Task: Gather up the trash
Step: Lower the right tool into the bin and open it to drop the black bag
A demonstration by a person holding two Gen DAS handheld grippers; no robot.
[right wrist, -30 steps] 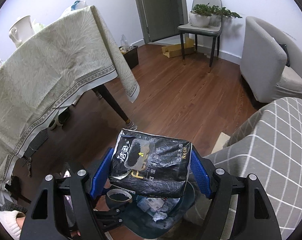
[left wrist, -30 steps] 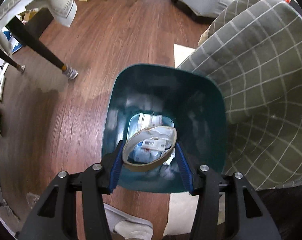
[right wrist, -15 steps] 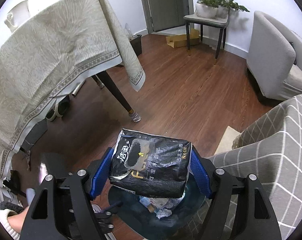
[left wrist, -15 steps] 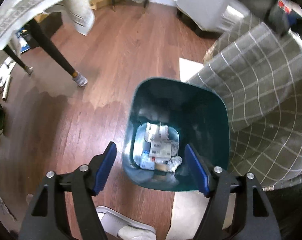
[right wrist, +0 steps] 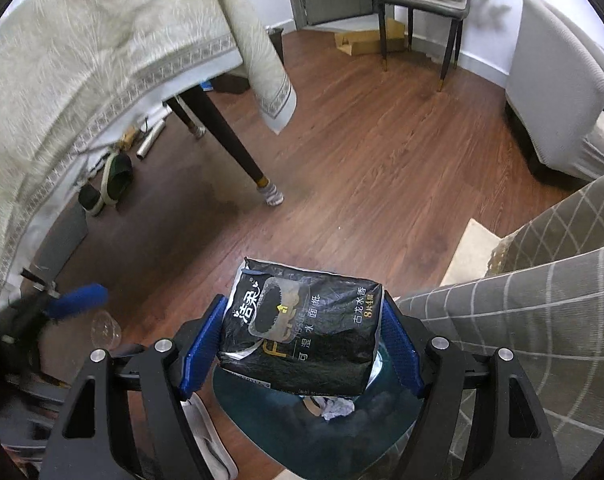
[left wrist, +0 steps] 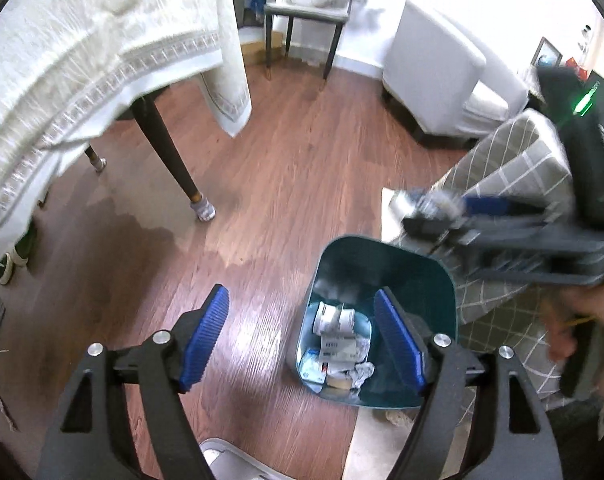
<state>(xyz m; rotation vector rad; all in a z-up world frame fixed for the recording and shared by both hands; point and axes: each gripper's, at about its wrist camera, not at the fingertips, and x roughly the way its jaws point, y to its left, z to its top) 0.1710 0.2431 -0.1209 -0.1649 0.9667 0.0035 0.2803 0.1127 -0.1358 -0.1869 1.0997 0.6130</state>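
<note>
Left tongs [left wrist: 302, 338]: blue ribbed pads spread wide with nothing between them, held above the wood floor just left of the bin; the right pad overlaps the bin's mouth in this view.
Right tongs [right wrist: 301, 342]: clamped on the black plastic tissue pack [right wrist: 302, 332], one blue pad on each side of it. In the left wrist view they show as a blurred dark frame [left wrist: 434, 210] at the right, above the bin's far rim.
Black tissue pack: flat-lying, crinkled, white and gold print on top, hanging over the open bin.
Teal plastic waste bin [left wrist: 418, 264]: upright on the floor, touching the grey checked fabric cover [left wrist: 514, 160] on its right side; its rim also shows under the pack [right wrist: 382, 432].
Bin contents: white printed paper slips [left wrist: 336, 332] and crumpled wrappers at the bottom.
Brown wood floor [left wrist: 302, 168]: a darker patch lies under the desk.
Desk: draped with a cream patterned tablecloth [left wrist: 81, 40]; its dark leg [left wrist: 169, 152] wears a sock-like foot cover.
</note>
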